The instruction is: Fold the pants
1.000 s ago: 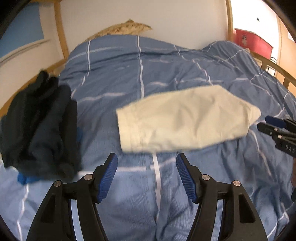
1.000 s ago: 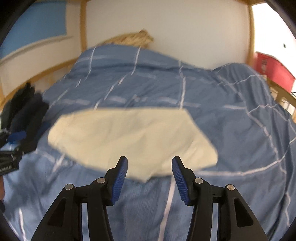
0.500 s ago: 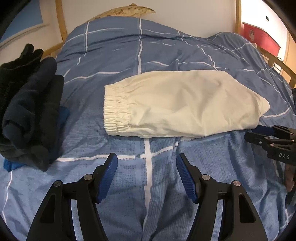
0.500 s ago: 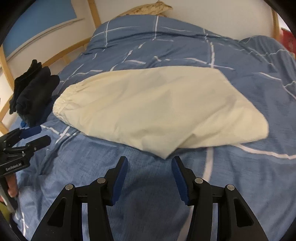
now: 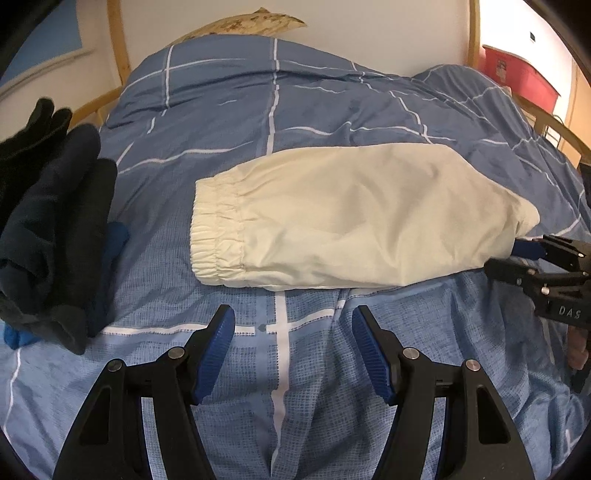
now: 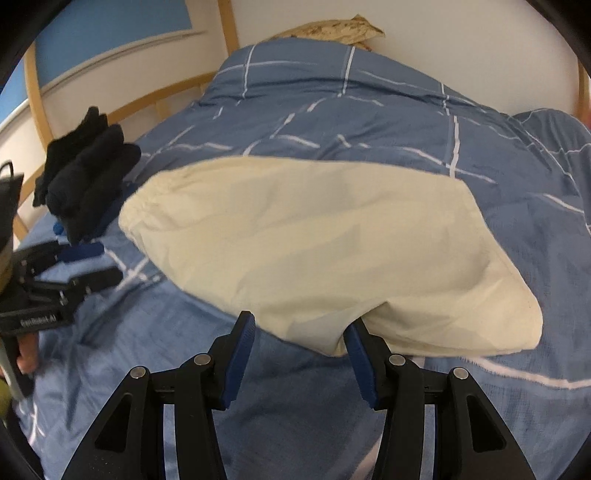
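With both jaws apart, the right hand-held gripper (image 6: 299,341) reaches the folded pants (image 6: 317,243) lying ahead on the bed (image 6: 332,110), the left hand-held gripper (image 5: 293,332) waits short of them, and a shallow pinch may catch only the top layer and undo the fold.

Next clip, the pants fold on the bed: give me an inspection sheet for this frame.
Surface: blue checked duvet, rumpled.
Job's things: cream elastic-waist pants, folded, lying flat.
Clutter: dark clothes pile at the left edge.
Grippers: left gripper open, short of the pants; right gripper open at the pants' near edge.
Cables: nothing seen.
Surroundings: wooden bed frame, patterned pillow, red box.
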`<state>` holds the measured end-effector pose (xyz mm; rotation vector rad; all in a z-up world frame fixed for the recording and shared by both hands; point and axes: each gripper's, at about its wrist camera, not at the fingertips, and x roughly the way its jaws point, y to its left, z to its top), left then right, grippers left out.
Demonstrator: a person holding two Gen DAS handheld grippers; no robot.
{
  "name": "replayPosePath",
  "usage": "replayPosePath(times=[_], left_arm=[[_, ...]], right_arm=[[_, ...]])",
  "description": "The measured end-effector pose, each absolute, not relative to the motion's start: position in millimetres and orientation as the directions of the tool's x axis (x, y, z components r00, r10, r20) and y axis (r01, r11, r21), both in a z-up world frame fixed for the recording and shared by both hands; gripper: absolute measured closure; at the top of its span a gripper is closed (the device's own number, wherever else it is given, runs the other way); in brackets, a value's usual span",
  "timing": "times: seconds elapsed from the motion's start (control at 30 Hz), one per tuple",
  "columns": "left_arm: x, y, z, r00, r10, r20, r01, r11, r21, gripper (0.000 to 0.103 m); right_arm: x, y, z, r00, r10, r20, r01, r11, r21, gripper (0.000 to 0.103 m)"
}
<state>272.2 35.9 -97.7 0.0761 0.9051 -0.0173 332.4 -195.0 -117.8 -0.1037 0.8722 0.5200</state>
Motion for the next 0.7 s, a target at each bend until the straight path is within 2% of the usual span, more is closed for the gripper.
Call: replayPosePath(times=[0.2,0.33,0.4,0.47,0.57,0.7], left_arm=[[275,34,-98,0.609,0.004,-0.793,0.044,0.998,0.039,0.038],[276,39,-99,0.603,0.005,-0.797,0.027,0.999,0.027,0.038],[276,40,-99,0.602,0.013,-0.798,0.017,0.999,0.029,0.038],[275,41,-100,0.602,0.021,-0.799,0.015,0.999,0.037,0.038],[272,37,-101,0.603,0.026,-0.797,0.025,0.998,0.052,0.038],[270,38,-98,0.606,0.005,-0.796,0.03,0.999,0.03,0.038]], right_arm=[[332,-197,-132,0.487,0.397,-0.778,-0.494,0.86,0.129,0.052],[333,-191,-124,0.518,0.4,-0.756,-0.526,0.846,0.087,0.053],[336,-187,-125,0.519,0.382,-0.765,-0.535,0.843,0.059,0.06],[342,-187,-134,0.493,0.359,-0.793,-0.531,0.846,0.052,0.076],[340,-192,-135,0.494,0.352,-0.795,-0.518,0.854,0.056,0.09],[325,-198,-119,0.493,0.373,-0.786,-0.5,0.861,0.095,0.094]])
